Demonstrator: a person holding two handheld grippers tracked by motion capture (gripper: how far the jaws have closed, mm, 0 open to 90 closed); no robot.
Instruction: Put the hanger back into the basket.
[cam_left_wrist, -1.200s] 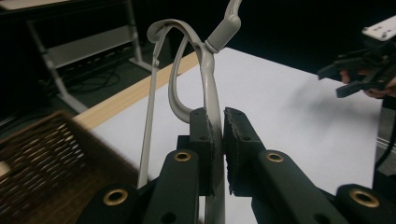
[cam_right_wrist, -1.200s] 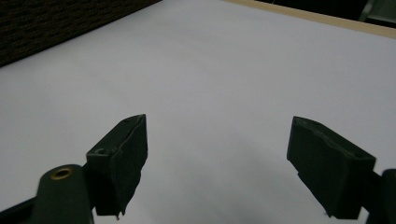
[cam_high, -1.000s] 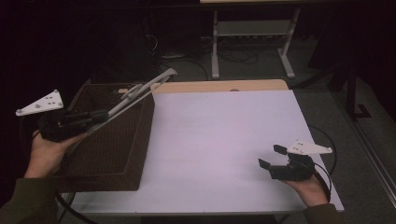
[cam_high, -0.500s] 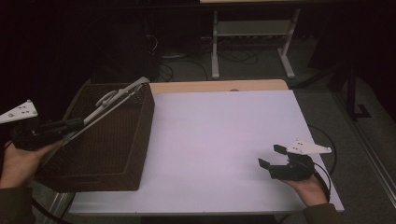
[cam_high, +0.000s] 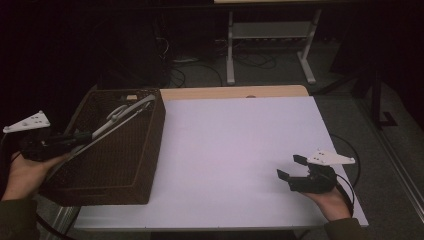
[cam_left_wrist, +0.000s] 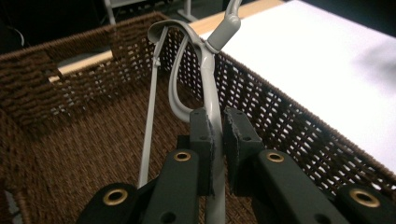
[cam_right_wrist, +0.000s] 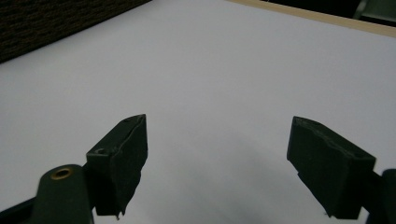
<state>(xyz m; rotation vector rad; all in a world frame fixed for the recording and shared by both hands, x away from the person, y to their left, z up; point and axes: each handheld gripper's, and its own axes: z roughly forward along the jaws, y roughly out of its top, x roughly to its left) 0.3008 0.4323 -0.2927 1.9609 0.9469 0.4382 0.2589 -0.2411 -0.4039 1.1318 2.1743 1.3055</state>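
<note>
A grey clothes hanger (cam_high: 124, 113) slants across the inside of a brown wicker basket (cam_high: 125, 172) at the table's left. My left gripper (cam_high: 86, 135) is shut on one arm of the hanger, out over the basket's left rim. In the left gripper view the hanger (cam_left_wrist: 208, 79) runs up between the pads of my left gripper (cam_left_wrist: 217, 117), its hook reaching past the basket's (cam_left_wrist: 70, 140) far wall. My right gripper (cam_high: 291, 167) stands open with nothing in it, low over the white table top (cam_high: 235, 140) near the front right. In the right gripper view its jaws (cam_right_wrist: 217, 125) are spread over bare white surface (cam_right_wrist: 210, 60).
A metal stand (cam_high: 270, 37) and loose cables lie on the dark floor beyond the table. A strip of wooden edge (cam_high: 230, 93) runs along the table's far side. Cables trail off the table's right edge by my right hand.
My left hand has moved left and down, and the hanger has sunk from above the basket's rim into the basket. The right gripper has kept still.
</note>
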